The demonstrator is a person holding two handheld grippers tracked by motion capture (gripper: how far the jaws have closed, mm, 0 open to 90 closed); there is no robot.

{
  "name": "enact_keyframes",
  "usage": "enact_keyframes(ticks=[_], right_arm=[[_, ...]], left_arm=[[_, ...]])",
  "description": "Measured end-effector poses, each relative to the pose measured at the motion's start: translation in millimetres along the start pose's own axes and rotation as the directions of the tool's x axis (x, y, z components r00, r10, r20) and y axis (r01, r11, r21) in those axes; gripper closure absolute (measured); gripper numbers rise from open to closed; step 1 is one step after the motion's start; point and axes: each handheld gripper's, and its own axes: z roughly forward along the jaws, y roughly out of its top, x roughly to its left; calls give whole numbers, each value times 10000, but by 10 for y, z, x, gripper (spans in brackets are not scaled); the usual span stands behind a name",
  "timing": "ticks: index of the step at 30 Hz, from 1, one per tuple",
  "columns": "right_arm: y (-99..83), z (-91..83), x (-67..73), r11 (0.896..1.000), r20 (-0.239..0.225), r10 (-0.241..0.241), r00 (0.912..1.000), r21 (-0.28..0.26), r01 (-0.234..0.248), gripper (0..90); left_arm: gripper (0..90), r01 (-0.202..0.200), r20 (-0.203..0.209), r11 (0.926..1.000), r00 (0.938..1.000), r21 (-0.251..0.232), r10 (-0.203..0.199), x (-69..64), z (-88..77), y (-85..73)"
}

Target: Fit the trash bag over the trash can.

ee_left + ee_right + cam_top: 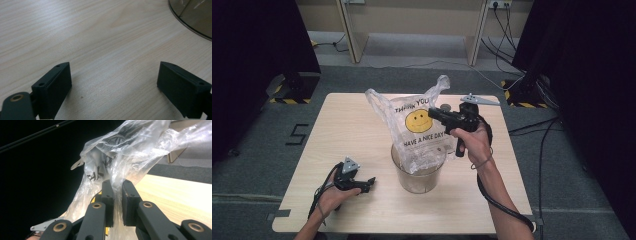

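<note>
We see the raised right gripper [433, 113] clamping the plastic bag [417, 130]; the left gripper [371, 183] rests low, jaws apart, on the table [362, 130].

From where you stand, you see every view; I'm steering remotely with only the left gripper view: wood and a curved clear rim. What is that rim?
Observer: A clear bin at mid-table, with a plastic bag standing in it.
Operator: Is the other gripper busy?
Observer: Yes. The right gripper is shut on the bag's film, pinched between its jaws.
Operator: Where on the bag?
Observer: On its upper right side, by the smiley print, above the bin.
Operator: And mine?
Observer: The left gripper is low over the table, left of the bin, jaws apart.
</note>
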Motion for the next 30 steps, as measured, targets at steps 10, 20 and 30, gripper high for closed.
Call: enact_keyframes(ticks=[10,20,30], right_arm=[[-135,-35,-20,9996,67,-13,10000,269,11,810],[-254,-33,3,9985,-34,-149,9999,525,151,801],[-409,35,2,9944,-73,-255,9996,1027,262,795]], left_arm=[[127,-33,46,10000,10000,21,33,0,-11,1],[159,912,805,9906,9933,-1018,-832,-65,-186,142],[161,1349,1441,9766,9833,-1674,-1111,-121,-352,309]])
